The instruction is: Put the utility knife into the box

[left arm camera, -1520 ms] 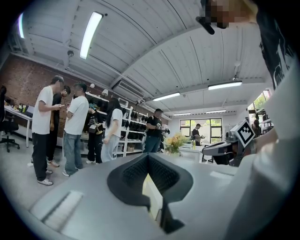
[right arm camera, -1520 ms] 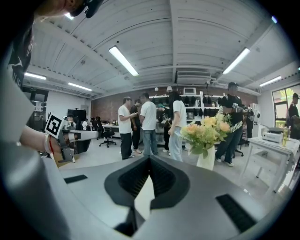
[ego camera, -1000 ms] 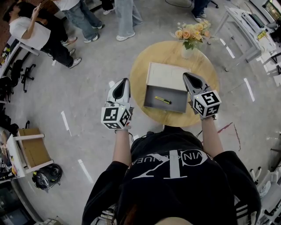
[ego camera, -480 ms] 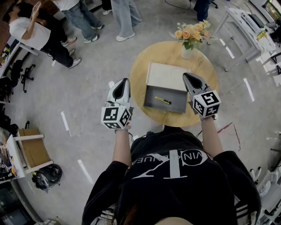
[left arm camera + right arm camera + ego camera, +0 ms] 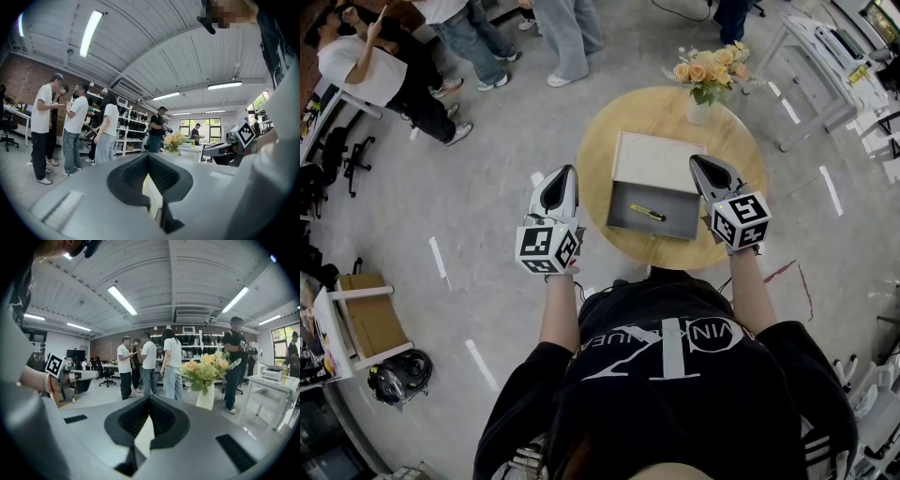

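The box (image 5: 652, 232) sits mid-way on the round table (image 5: 741, 150) before me, its lid (image 5: 656, 161) folded open behind it. The utility knife (image 5: 648, 214) lies inside the box, near its centre. A vase of flowers (image 5: 705, 80) stands on the table behind the lid, towards the right. My left gripper (image 5: 562, 173) hangs left of the table, over the floor (image 5: 487, 216); my right gripper (image 5: 700, 163) is above the box's right edge
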`<state>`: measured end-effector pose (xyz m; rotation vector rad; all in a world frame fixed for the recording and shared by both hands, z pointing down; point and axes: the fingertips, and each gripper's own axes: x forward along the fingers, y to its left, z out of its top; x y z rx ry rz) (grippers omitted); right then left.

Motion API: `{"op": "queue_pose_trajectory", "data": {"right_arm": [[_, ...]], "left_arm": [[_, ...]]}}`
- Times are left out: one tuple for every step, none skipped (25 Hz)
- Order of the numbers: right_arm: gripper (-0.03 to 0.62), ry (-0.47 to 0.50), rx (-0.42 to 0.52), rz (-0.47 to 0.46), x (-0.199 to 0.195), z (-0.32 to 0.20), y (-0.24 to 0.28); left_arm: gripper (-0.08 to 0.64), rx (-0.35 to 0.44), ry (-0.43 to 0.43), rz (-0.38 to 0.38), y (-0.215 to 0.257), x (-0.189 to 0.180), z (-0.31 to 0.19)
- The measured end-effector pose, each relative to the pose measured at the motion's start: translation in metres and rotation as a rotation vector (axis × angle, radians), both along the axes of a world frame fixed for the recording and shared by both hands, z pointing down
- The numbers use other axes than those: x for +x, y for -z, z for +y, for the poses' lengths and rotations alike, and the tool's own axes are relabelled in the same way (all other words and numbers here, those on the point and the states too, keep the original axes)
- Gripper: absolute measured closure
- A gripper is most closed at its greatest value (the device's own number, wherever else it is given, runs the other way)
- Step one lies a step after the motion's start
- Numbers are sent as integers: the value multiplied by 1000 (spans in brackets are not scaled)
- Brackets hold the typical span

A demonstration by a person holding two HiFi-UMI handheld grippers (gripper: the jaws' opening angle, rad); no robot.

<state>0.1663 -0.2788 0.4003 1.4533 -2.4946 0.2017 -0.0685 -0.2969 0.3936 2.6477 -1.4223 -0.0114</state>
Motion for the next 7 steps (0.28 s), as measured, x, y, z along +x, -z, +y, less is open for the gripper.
{"op": "queue_pose_trajectory", "data": {"right_arm": [[578,1,-1,1,0,0,0],[578,1,-1,1,0,-1,0],[578,2,-1,1,0,-1,0],[578,2,-2,1,-1,-1,-1],[578,3,-2,0,-1,-2,-1],[578,3,-2,1,-1,-2,-1],[578,4,-3,1,-2,-2,-1]], "left_arm": [[554,0,0,0,0,0,0],[554,-1,0,0,-1,0,-1],[554,-1,0,0,-1,0,-1],[554,-2,0,0,-1,-1,-1],[554,-2,0,0,-1,-1,-1],[554,-2,0,0,0,-1,-1],[554,-2,0,0,0,-2,-2]]}}
